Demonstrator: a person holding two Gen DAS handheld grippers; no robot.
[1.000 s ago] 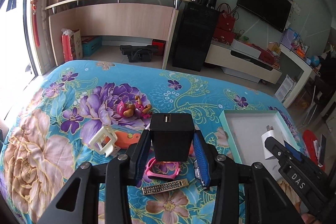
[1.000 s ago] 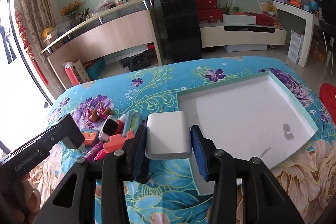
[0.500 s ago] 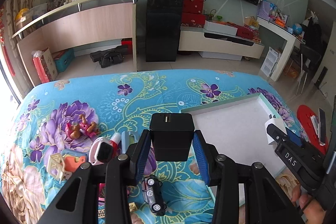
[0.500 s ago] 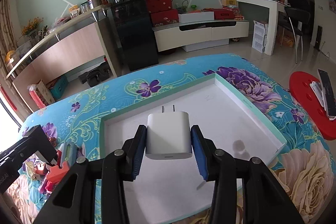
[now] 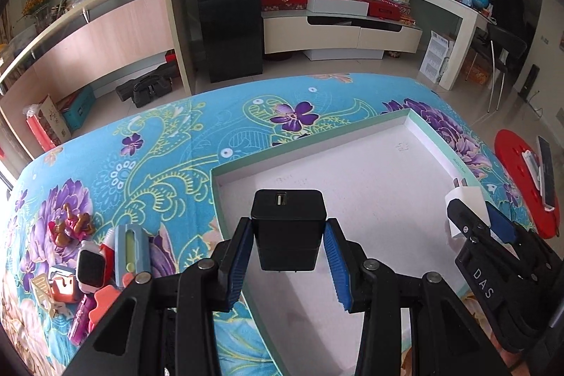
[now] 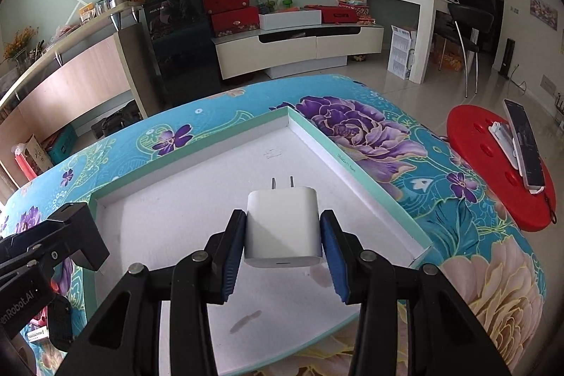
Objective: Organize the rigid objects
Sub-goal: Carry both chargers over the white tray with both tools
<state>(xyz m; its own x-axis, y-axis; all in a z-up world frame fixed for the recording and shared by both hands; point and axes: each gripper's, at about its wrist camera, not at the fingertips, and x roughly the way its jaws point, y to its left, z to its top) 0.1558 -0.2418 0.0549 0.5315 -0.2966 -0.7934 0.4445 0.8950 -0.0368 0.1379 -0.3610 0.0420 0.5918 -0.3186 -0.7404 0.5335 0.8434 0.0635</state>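
Now that both arms have swung from the toy pile, the left gripper point(image 5: 288, 254) clamps a black cube charger point(image 5: 287, 228) and the right gripper point(image 6: 283, 249) a white plug adapter point(image 6: 282, 228), both above the shallow white tray point(image 6: 356, 171), ready for setting down; small plastic toys point(image 5: 91, 266) wait beyond.

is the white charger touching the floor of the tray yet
Cannot tell. In the right wrist view the white charger sits clamped in the right gripper over the tray, but its underside is hidden.
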